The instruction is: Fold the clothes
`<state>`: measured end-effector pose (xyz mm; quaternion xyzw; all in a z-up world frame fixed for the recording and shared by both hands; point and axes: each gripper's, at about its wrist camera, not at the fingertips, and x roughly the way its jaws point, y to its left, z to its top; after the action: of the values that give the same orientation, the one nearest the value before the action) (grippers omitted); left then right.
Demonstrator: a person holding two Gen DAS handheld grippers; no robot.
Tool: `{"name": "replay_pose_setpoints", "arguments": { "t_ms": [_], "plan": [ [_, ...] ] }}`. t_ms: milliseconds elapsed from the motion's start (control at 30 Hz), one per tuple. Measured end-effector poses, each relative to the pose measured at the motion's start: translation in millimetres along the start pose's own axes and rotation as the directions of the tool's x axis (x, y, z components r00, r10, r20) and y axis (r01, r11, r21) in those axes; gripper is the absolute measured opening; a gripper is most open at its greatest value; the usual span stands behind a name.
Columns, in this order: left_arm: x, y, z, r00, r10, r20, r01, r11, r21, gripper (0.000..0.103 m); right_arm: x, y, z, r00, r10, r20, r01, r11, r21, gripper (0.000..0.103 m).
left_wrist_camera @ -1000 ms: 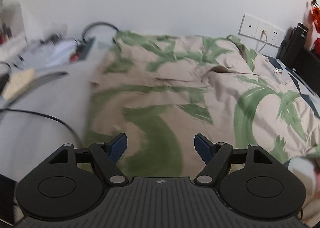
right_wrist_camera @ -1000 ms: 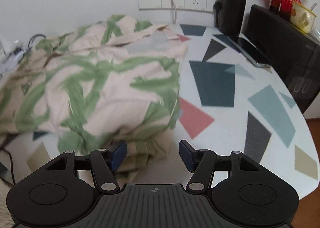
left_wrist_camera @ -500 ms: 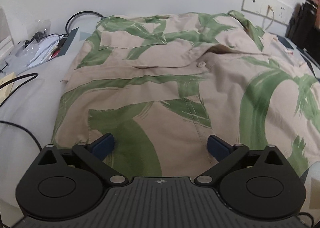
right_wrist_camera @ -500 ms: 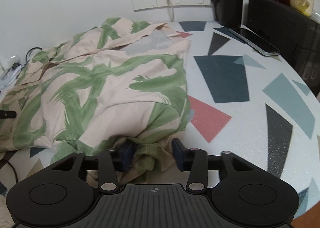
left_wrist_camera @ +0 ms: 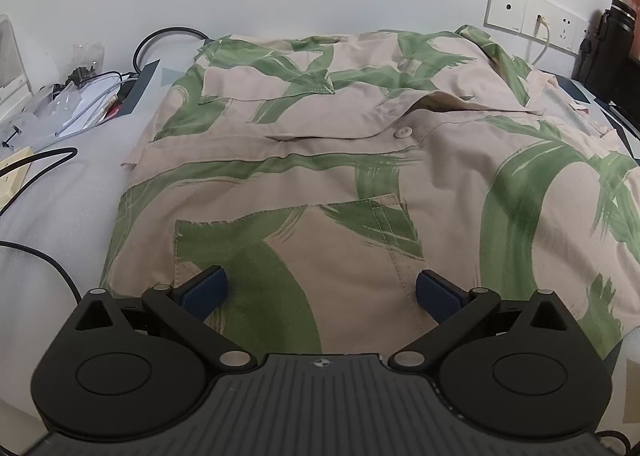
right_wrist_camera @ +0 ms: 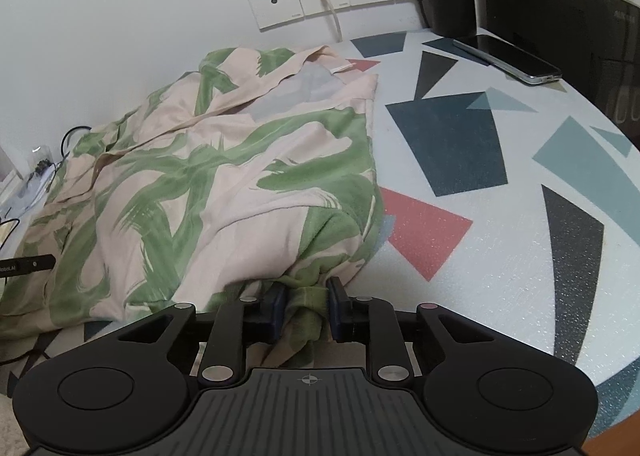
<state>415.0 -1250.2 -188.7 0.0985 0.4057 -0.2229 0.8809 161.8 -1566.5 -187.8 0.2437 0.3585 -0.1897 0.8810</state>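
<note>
While the shirt (left_wrist_camera: 340,160) lies spread across the middle of the left wrist view, its long axis runs from the collar side at upper right of the frame toward the lower left, with the chest pocket just ahead of the left tongs (left_wrist_camera: 320,292). Those tongs stand spread as wide as they go, hovering over flat cloth with nothing between the pads.

At lower centre of the right wrist view, the right tongs (right_wrist_camera: 306,312) are closing on a bunched green corner of the shirt, and the fabric already sits squeezed between the blue pads (right_wrist_camera: 276,306). From there the garment fans away toward the upper left of the frame, over the patterned surface (right_wrist_camera: 500,236).

So the right side has its hold, I judge, and the left is the one yet to find an edge. The nearest hem seems to lie at the lower left of the left view, beside the black cable (left_wrist_camera: 44,256).
</note>
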Motion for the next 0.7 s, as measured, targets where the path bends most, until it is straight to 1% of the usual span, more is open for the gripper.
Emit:
{"name": "replay_pose_setpoints", "arguments": {
  "t_ms": [233,367,533,700],
  "plan": [
    [0,0,0,1.0,0.001,0.001,-0.001,1.0,0.001,0.103,1,-5,2,1.0,0.007,-0.002,-0.007,0.999,0.038,0.016],
    [2,0,2,1.0,0.002,-0.017,-0.002,1.0,0.008,0.103,-1,-7,2,1.0,-0.005,0.003,0.005,0.999,0.047,0.013],
    [5,0,7,0.999,-0.002,-0.051,0.003,1.0,0.018,0.103,-5,-13,2,0.998,-0.059,0.021,0.058,0.997,0.061,0.012],
    [5,0,9,0.998,-0.002,-0.06,0.003,1.0,0.02,0.103,-13,-24,2,0.992,-0.123,0.041,0.118,0.988,0.104,0.011]
  ]
}}
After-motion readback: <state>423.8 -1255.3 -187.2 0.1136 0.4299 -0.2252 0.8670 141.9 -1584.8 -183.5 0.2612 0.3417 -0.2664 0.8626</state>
